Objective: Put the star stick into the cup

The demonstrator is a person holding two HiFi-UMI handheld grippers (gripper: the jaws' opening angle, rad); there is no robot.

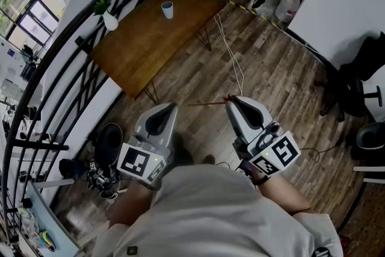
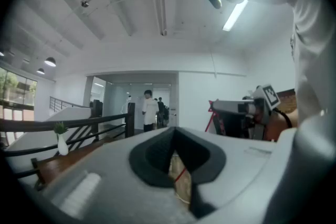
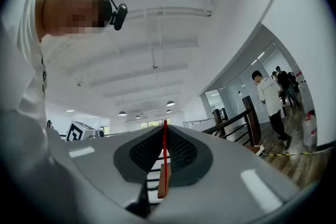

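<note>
My right tool (image 1: 231,100) is clamped on the thin red star stick (image 1: 207,103), which juts out sideways across the wooden floor towards my left tool (image 1: 171,106). That tool's jaws are closed with nothing between them. The cup (image 1: 167,9) stands on the wooden desk (image 1: 144,45), well apart from both tools, so I judge this to be the carrying step. Next I need to close in on the desk, tip the stick upright over the cup's mouth, lower it in and let go.
</note>
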